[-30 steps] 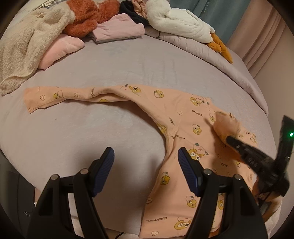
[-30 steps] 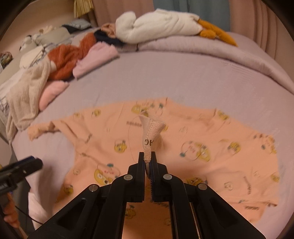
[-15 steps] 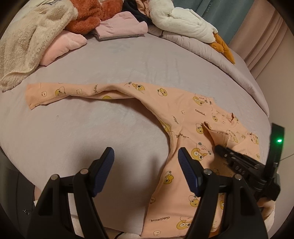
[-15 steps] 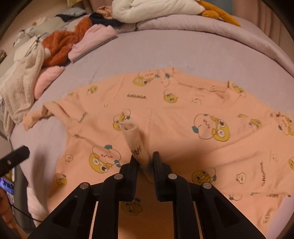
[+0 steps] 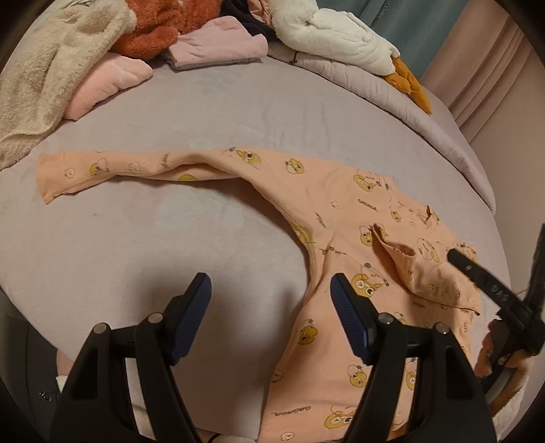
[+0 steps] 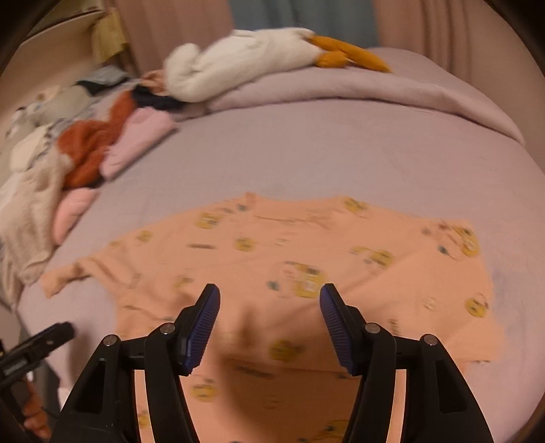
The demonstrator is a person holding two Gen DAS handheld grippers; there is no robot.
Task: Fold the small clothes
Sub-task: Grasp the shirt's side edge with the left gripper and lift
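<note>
A peach long-sleeved child's top (image 5: 344, 218) with yellow cartoon prints lies flat on the lilac bed (image 5: 170, 248). Its left sleeve (image 5: 112, 168) stretches out to the left. Its right sleeve (image 5: 408, 262) lies folded across the body. My left gripper (image 5: 270, 293) is open and empty, over the bed just left of the top's side seam. My right gripper (image 6: 269, 303) is open and empty above the top (image 6: 279, 252); it also shows in the left wrist view (image 5: 477, 283) at the right.
A pile of clothes lies at the bed's far left: a cream fleece (image 5: 41, 75), a rust fleece (image 5: 160, 27), pink folded items (image 5: 218, 51). A white goose plush (image 5: 333, 34) rests on a rolled lilac duvet (image 5: 408, 98). Curtains (image 5: 494, 68) hang behind.
My right gripper carried the right sleeve's cuff across the top, lowered it, opened and let it go, then drew back. The sleeve now lies folded on the body. The left gripper stayed open.
</note>
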